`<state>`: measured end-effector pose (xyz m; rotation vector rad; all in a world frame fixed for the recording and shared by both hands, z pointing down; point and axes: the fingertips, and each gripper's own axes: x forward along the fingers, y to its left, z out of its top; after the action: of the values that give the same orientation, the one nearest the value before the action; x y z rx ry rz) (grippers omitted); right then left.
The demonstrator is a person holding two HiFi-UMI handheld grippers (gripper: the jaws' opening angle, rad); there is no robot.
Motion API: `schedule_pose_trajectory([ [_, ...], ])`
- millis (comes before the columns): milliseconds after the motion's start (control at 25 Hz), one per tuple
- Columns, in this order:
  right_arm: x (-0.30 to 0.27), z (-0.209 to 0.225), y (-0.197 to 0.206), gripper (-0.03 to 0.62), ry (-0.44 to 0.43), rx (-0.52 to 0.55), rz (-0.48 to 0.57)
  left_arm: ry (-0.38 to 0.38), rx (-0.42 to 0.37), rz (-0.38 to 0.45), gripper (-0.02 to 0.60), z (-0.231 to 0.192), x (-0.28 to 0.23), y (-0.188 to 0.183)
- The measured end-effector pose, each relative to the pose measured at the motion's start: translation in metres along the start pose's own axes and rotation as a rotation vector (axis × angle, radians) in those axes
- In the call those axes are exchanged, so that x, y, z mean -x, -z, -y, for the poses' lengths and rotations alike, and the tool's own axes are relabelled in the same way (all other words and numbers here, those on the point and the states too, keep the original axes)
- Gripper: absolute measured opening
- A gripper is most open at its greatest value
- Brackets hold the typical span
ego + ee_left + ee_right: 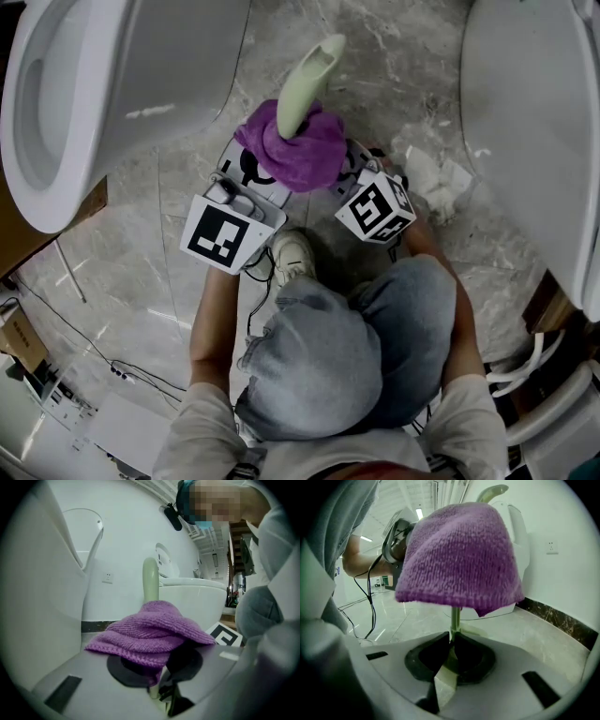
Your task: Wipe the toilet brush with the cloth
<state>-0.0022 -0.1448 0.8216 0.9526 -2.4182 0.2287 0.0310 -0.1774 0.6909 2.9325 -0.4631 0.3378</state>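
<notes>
A pale green toilet brush handle (306, 86) stands tilted, its top poking out of a purple knitted cloth (298, 150) bunched round it. My left gripper (251, 174) comes in from the left and is shut on the cloth (150, 632), which drapes over its jaws (159, 682); the handle (150, 581) rises behind. From the right, my right gripper (349, 169) is shut on the brush's thin green stem (454, 618) just under the cloth (459, 555), with its jaws (452, 644) closed round the stem. The brush head is hidden.
White toilets stand at the left (84, 94) and at the right (534, 122). Crumpled white paper (437, 178) lies on the marble floor. The person's knees (356, 347) and shoe (292, 255) are just below the grippers. Cables (94, 347) trail at the lower left.
</notes>
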Motion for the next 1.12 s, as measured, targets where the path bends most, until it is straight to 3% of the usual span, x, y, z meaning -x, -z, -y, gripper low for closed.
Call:
schedule_pose_trajectory([
  [360, -0.001, -0.002, 0.000, 0.034, 0.001, 0.000, -0.006, 0.009, 0.006, -0.093, 0.074, 0.001, -0.012, 0.075],
  [560, -0.001, -0.002, -0.001, 0.032, 0.006, 0.000, -0.005, 0.014, -0.005, -0.124, 0.074, 0.002, -0.013, 0.082],
  [720, -0.001, -0.002, -0.001, 0.032, 0.008, 0.000, -0.004, 0.023, 0.019, -0.095, 0.075, 0.002, -0.007, 0.063],
  [920, 0.000, -0.001, 0.000, 0.032, 0.011, 0.000, -0.005, 0.023, 0.041, 0.002, 0.075, 0.001, -0.001, 0.007],
  [1120, -0.001, -0.002, -0.001, 0.032, 0.012, 0.001, -0.008, 0.041, 0.032, 0.026, 0.075, -0.001, 0.006, -0.040],
])
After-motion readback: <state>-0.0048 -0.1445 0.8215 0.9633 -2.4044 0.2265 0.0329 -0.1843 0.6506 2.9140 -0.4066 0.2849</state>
